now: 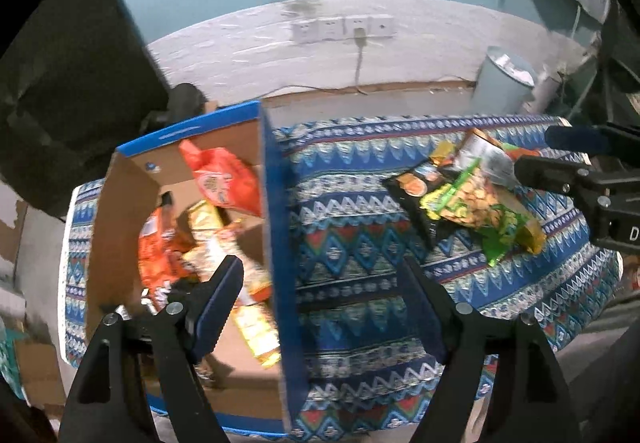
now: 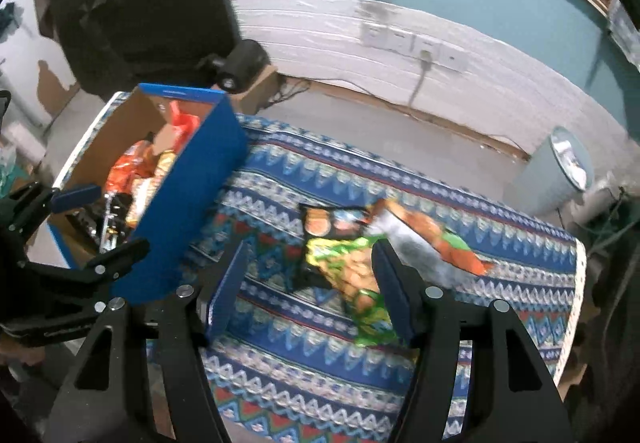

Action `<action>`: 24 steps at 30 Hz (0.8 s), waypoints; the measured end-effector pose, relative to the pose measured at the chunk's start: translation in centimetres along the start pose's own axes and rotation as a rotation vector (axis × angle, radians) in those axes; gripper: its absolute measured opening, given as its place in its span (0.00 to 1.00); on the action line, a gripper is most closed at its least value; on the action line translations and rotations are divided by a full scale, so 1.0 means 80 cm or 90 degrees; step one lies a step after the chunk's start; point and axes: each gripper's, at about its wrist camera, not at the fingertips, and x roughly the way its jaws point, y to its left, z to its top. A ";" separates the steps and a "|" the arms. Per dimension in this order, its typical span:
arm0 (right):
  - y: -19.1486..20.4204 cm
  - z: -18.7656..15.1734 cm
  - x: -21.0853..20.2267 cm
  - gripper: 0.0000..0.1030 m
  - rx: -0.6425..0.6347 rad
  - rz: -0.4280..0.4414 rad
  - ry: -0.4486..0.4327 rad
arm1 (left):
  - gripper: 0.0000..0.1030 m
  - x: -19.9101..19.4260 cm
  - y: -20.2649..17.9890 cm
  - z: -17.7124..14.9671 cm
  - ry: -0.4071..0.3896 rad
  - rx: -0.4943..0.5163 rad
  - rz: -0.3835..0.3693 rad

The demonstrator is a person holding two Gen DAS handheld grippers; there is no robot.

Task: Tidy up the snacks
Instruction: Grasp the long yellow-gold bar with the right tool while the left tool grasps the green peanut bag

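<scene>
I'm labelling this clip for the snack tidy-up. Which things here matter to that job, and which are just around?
Part of the job:
cardboard box
orange bag in the box
green snack bag
black snack bag
left gripper
right gripper

Just around:
patterned tablecloth
grey bin
wall sockets

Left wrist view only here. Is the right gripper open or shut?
Observer: The right gripper is open, jaws wide apart, holding nothing.
Operator: What's in front of it?
Observer: The green bag lies on the cloth between the fingers, closer to the right one.
Operator: Anything behind that bag?
Observer: An orange bag, partly silver, stretches toward the cloth's right edge.
</scene>
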 end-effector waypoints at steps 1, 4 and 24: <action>-0.008 -0.003 0.000 0.62 0.005 -0.004 0.002 | 0.78 0.003 -0.007 0.001 0.005 0.003 -0.004; -0.031 -0.012 0.000 0.62 0.019 -0.016 0.006 | 0.78 0.013 -0.025 0.006 0.021 0.006 -0.020; -0.152 -0.070 0.042 0.62 0.120 -0.043 0.062 | 0.78 0.087 -0.119 0.027 0.111 -0.004 -0.088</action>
